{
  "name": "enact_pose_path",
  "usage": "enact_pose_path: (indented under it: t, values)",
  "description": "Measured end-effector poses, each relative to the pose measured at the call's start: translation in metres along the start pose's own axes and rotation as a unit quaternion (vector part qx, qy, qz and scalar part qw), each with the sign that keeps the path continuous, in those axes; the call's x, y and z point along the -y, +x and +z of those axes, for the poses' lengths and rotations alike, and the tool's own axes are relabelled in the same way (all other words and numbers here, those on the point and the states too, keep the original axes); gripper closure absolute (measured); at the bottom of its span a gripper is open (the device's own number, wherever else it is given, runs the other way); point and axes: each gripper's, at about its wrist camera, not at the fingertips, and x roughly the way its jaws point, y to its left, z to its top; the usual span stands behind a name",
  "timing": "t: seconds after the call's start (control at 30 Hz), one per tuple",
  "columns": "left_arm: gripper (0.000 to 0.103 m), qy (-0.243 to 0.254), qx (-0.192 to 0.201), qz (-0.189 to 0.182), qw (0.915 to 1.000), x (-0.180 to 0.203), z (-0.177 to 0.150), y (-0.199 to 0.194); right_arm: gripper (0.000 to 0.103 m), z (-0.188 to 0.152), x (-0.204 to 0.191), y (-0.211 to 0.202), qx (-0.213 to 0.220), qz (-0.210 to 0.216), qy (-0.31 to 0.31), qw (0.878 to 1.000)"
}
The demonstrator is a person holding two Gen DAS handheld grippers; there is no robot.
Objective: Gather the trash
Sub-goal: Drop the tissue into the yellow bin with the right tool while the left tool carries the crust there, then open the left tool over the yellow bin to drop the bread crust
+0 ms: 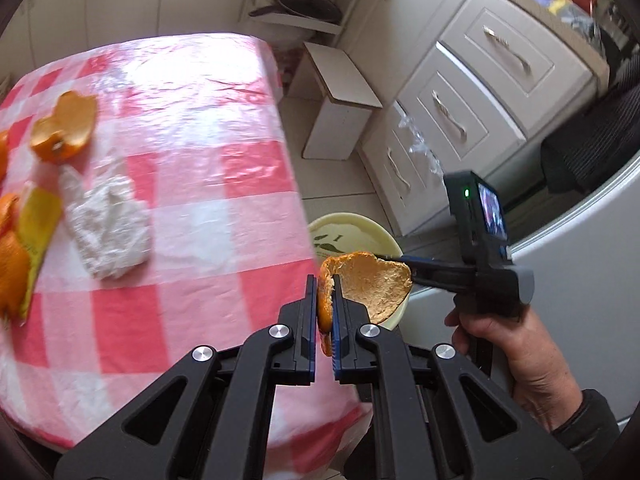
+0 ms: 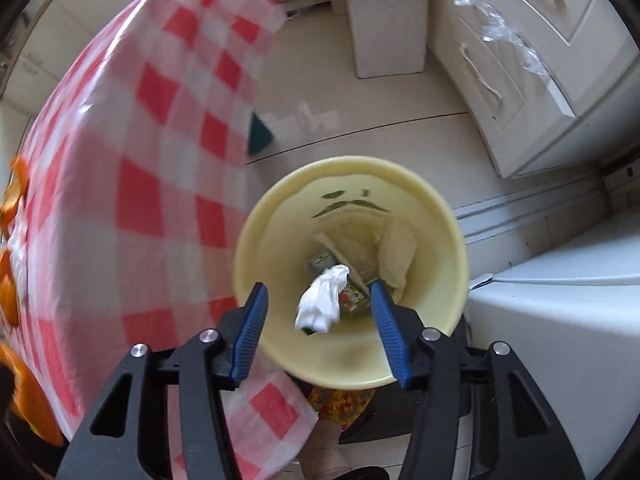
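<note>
Meanwhile, the left tool [image 1: 324, 300] was clamped on a curl of orange peel [image 1: 370, 286], held just past the edge of the desk [image 1: 200, 160] with its red-and-white check cover. Beyond the peel, toward two o'clock, the pale yellow bin [image 1: 352, 232] stood on the floor close beside the desk. The right tool [image 2: 318, 320] hung over the bin's mouth, pointing down into it, its blue pads [image 2: 250, 328] standing well apart with nothing pressed between them. A crumpled white tissue [image 2: 322, 304] showed between the pads, inside the bin among small printed cartons. The person's right hand [image 1: 520, 352] gripped that tool's handle. Back on the desk, at nine to ten o'clock from the held peel, more orange peels [image 1: 66, 128], a yellow wrapper [image 1: 38, 224] and a wadded white napkin [image 1: 108, 224] lay waiting.
</note>
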Motion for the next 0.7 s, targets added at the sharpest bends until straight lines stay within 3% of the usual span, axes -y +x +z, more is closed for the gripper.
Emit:
enact_pose_path:
  t: [0.1,0.2,0.27,0.33,0.43,0.5,0.53,0.6,0.63,0.7]
  values:
    - [0.097,0.018,-0.022,0.013,0.9995,0.023,0.006,0.028,0.048,0.014,0.021,-0.020,0.037,0.031,0.048,0.998]
    - [0.097,0.031,-0.050,0.026,0.9979,0.041,0.013,0.060,0.039,0.024,0.038,-0.052,0.087,0.085,0.085,0.989]
    - [0.088,0.037,-0.071,0.019,0.9966,0.051,0.017,0.080,0.035,0.029,0.042,-0.063,0.099,0.110,0.085,0.985]
    - [0.068,0.044,-0.081,0.024,0.9955,0.056,0.020,0.091,0.035,0.035,0.044,-0.062,0.090,0.129,0.076,0.985]
    - [0.063,0.057,-0.063,0.024,0.9961,0.055,0.020,0.084,0.035,0.043,0.044,-0.046,0.057,0.145,0.071,0.985]
    - [0.056,0.053,-0.041,0.019,0.9976,0.043,0.020,0.070,0.035,0.040,0.042,-0.021,0.009,0.192,0.085,0.978]
    - [0.054,0.047,-0.034,0.014,0.9982,0.036,0.021,0.066,0.035,0.033,0.041,-0.007,-0.019,0.235,0.100,0.967]
    - [0.055,0.033,-0.029,-0.038,0.9983,0.019,0.021,0.056,0.035,0.012,0.035,0.030,-0.097,0.318,0.145,0.932]
    - [0.055,0.028,-0.025,-0.054,0.9979,0.012,0.020,0.051,0.035,0.001,0.029,0.045,-0.124,0.338,0.153,0.920]
    - [0.050,0.030,-0.003,-0.046,0.9985,0.008,0.016,0.038,0.035,-0.017,0.018,0.059,-0.148,0.361,0.156,0.908]
